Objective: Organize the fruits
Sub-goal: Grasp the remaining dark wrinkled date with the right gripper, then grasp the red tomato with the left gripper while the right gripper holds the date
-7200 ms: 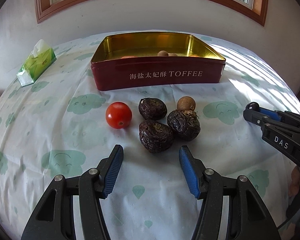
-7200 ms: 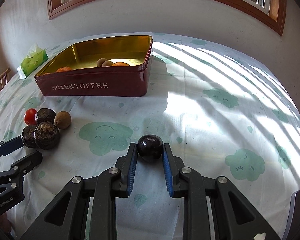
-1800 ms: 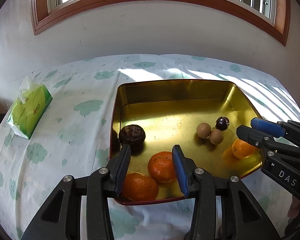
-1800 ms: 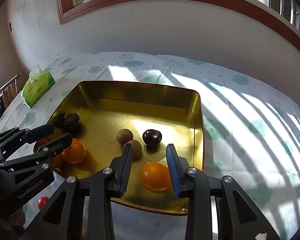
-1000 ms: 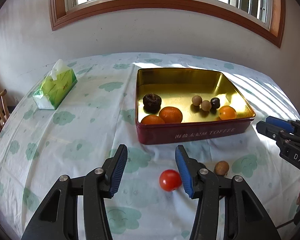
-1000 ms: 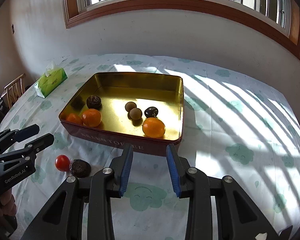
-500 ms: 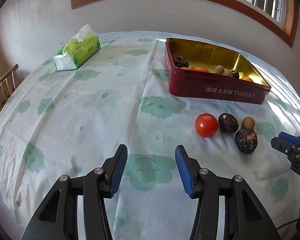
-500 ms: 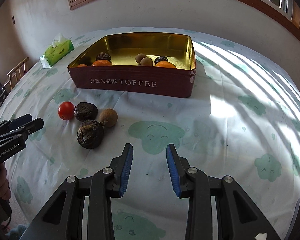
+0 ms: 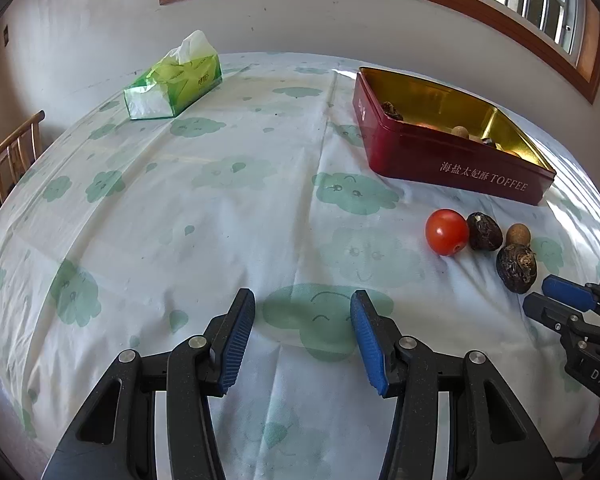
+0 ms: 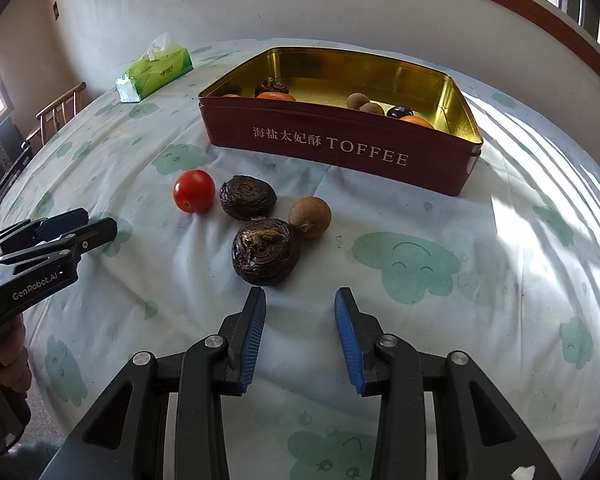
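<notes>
On the cloud-print tablecloth, in front of the red toffee tin [image 10: 340, 148], lie a red tomato [image 10: 194, 191], two dark wrinkled fruits [image 10: 247, 197] [image 10: 265, 250] and a small brown round fruit [image 10: 310, 211]. The tin holds oranges, small brown fruits, a dark plum and one wrinkled fruit. My right gripper [image 10: 300, 292] hovers just short of the nearer wrinkled fruit; its jaws are opening with nothing between them. My left gripper [image 9: 302, 298] stands open over bare cloth, with the tomato [image 9: 446, 232] and the tin [image 9: 452, 160] off to its right.
A green tissue pack [image 9: 174, 80] lies at the far left of the table. A wooden chair [image 9: 12, 152] stands beyond the table's left edge. Striped sunlight falls on the cloth right of the tin. A hand holds the left gripper's handle [image 10: 4, 356].
Both grippers have pulled back from over the tin and come down toward the cloth. The right one now sits close behind the loose fruits; the left one has swung to their left.
</notes>
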Available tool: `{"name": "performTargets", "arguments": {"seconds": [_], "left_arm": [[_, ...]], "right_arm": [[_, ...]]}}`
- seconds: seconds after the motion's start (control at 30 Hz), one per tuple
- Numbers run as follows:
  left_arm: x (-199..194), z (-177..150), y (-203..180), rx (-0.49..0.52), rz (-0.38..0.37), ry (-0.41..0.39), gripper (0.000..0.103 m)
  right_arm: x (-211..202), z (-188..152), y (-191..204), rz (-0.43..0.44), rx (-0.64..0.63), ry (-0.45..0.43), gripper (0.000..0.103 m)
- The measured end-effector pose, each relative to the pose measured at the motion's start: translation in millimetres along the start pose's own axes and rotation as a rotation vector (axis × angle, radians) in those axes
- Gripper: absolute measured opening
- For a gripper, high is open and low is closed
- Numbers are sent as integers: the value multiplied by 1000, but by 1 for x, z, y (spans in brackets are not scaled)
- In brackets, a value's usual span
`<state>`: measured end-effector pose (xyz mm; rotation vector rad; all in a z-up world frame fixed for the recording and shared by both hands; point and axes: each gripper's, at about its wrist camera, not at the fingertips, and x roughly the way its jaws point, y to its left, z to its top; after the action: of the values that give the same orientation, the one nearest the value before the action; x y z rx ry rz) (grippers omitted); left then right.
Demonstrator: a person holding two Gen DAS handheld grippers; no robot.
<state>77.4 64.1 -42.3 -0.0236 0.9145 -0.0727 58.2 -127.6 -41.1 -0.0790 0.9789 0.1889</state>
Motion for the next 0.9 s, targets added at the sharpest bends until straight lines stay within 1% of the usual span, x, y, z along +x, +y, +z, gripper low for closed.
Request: {"name": "performTargets", "arguments": {"seconds": [0.23,0.4,0.57,0.9], "left_arm": [[0,0,-1,4,2,-4,52],[2,2,-5,13,-1,-5,53],[4,4,-13,28,-7,-5,53],[6,4,-22,51,-9,-9,57]], "right_arm": [[8,8,18,-7,-46,-18,35],[14,16,20,-13,-46,-32,35],[14,16,19,-15,-41,-47,34],[17,19,18,-14,-40,-60,37]]}}
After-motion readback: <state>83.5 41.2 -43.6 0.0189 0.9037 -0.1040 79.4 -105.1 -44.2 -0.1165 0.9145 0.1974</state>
